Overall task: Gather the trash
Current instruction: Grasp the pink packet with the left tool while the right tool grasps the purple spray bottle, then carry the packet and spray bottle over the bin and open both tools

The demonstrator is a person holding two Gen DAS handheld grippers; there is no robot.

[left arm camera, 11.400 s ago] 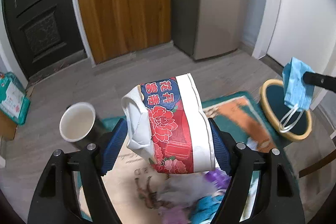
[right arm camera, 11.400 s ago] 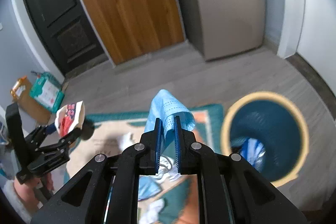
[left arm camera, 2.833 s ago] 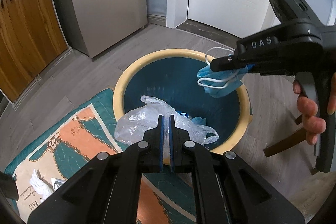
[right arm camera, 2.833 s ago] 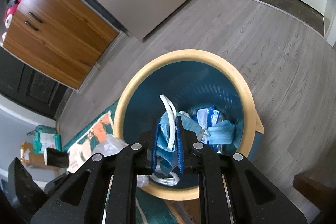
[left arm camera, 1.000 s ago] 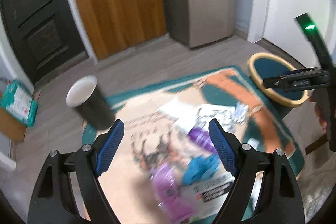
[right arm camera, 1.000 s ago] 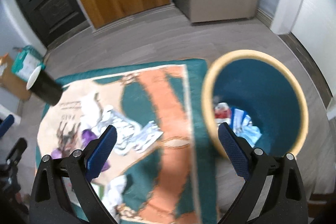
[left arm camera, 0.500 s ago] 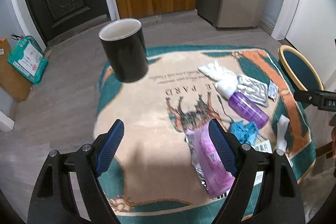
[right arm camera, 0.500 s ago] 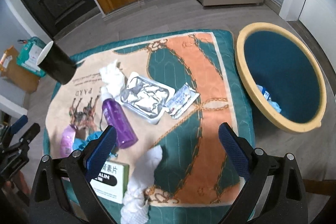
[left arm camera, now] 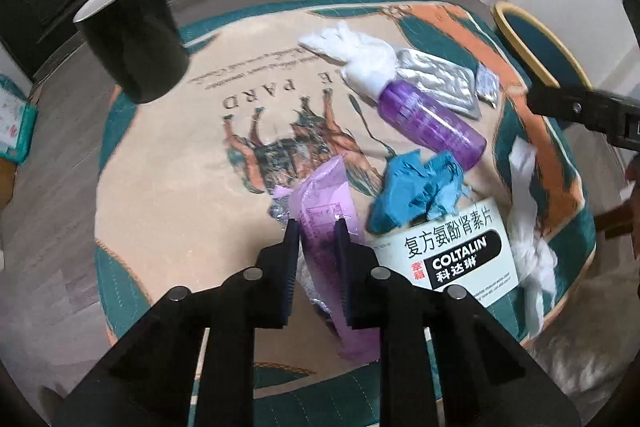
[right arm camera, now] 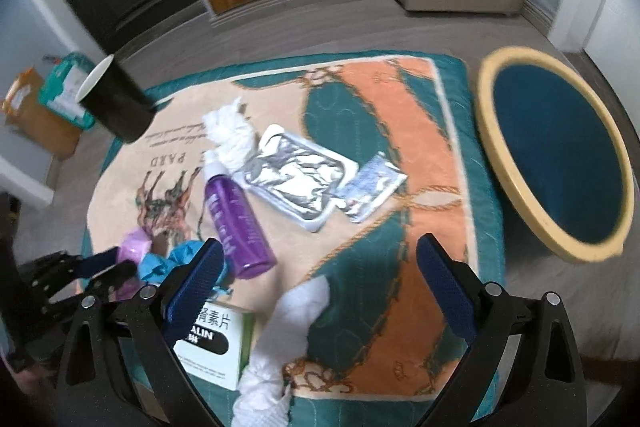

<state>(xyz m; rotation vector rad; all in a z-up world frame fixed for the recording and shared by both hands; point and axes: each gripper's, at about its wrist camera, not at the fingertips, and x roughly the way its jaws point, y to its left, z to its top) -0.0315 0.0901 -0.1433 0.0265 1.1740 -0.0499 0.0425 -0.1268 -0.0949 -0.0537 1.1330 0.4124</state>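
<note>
The left gripper (left arm camera: 316,227), wide a moment ago, now has its jaws closing on the pink wrapper (left arm camera: 320,203) between them, so more trash can go; the right gripper (right arm camera: 318,259) is wide and holds nothing.

Open right tool (right arm camera: 316,259) above littered rug (right arm camera: 400,131)

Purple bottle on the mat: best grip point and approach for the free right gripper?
The purple bottle lies on its side, white cap under the tissue wad, base toward the blue glove. Probably grip mid-body, from above, jaws across its width: that stretch is bare and even, the foil tray lies beside it but apart. The right gripper is already open wide enough.
</note>
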